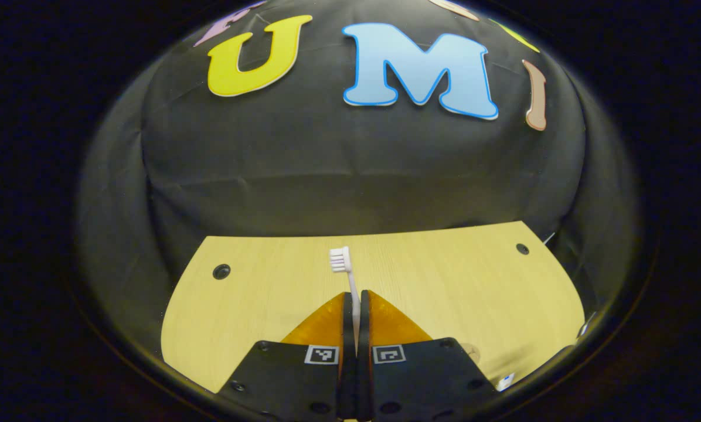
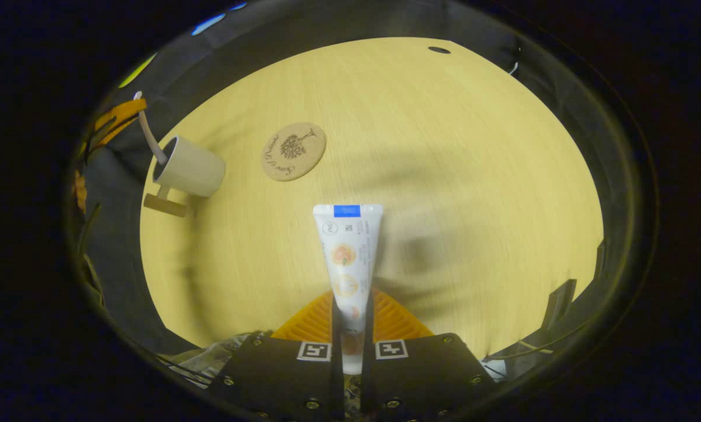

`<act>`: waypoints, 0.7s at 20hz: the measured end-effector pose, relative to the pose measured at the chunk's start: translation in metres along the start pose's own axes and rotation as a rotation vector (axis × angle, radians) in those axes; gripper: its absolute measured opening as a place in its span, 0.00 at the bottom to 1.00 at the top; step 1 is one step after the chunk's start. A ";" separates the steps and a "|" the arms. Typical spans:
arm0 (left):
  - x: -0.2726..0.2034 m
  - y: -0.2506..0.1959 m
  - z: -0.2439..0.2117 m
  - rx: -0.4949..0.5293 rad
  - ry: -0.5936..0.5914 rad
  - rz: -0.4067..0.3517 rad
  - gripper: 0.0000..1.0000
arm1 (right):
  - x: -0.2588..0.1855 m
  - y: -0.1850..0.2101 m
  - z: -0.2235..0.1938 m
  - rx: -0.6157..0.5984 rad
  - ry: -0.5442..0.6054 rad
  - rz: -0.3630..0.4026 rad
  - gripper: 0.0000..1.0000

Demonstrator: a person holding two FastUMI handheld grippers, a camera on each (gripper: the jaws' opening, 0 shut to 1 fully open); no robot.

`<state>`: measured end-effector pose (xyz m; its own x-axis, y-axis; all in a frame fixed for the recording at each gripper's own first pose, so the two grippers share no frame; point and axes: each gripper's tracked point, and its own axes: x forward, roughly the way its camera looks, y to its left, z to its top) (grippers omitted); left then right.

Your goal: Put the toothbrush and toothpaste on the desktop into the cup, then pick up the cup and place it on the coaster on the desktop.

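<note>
Now my left tool [image 1: 355, 302] is clamped on the toothbrush [image 1: 344, 271] and my right tool [image 2: 351, 305] on the toothpaste [image 2: 349, 255] — next each must drop into the cup [image 2: 189, 170] at ten o'clock, beside the coaster [image 2: 293, 151] on the desk [image 2: 473, 176].

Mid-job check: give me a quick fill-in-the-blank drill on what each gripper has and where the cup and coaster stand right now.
1. The left gripper is shut on the ____.
2. The right gripper is shut on the ____, crimped end pointing away from the camera.
3. In the right gripper view, the cup stands beside the coaster, not ____ it.
4. The coaster lies flat on the ____.

Missing words: toothbrush; toothpaste; on; desktop
</note>
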<state>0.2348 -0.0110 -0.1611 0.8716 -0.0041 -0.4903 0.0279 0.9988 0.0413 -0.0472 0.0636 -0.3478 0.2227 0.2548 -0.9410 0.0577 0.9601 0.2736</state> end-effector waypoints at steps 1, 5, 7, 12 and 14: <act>0.004 -0.001 -0.009 0.017 0.014 0.003 0.07 | 0.000 -0.001 0.000 0.011 0.000 -0.003 0.13; 0.014 -0.001 -0.040 0.041 0.070 0.003 0.07 | -0.005 0.000 0.002 0.052 -0.007 0.000 0.13; 0.015 0.002 -0.047 0.046 0.070 0.004 0.07 | -0.012 0.003 0.006 0.056 -0.024 0.009 0.13; 0.012 -0.003 -0.054 0.042 0.070 -0.057 0.14 | -0.040 0.017 0.030 0.059 -0.108 0.061 0.13; 0.006 -0.004 -0.054 0.032 0.069 -0.069 0.47 | -0.060 0.028 0.052 0.064 -0.181 0.091 0.13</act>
<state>0.2132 -0.0120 -0.2113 0.8312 -0.0684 -0.5517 0.1034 0.9941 0.0327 -0.0082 0.0695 -0.2728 0.4003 0.3100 -0.8624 0.0895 0.9233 0.3734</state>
